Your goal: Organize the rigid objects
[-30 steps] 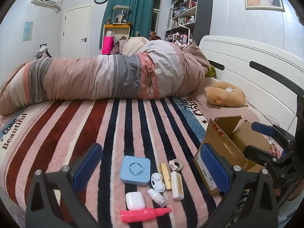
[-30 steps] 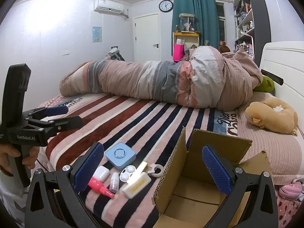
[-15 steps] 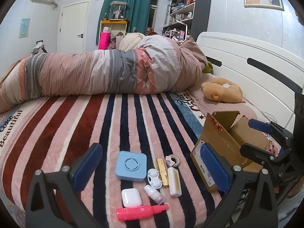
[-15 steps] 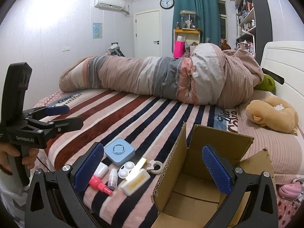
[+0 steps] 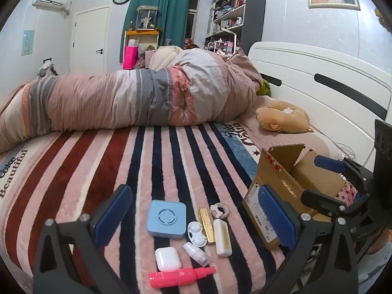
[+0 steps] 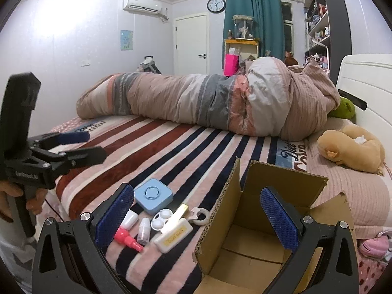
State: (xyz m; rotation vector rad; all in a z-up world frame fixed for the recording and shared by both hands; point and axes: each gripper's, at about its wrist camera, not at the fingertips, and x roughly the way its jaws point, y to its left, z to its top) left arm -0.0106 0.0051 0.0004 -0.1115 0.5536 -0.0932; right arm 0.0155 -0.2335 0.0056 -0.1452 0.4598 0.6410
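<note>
Bedroom, striped blanket over the bed as work surface; soft pile, so small items may tip or sink a little; rolled duvet at the back, plush toy by the headboard; clock and teal curtain on the far wall.

Small items lie in one tight cluster near the bed edge: blue case, earbud case, pink bottle, lens case, cream box, gold tube, ring; probably grouped for easy reach.

Box stands just right of the cluster, flaps up, looks empty; likely the destination.

Left gripper released, empty, aimed over the cluster; right gripper released, empty, straddling the box's near wall; nothing packed yet.
</note>
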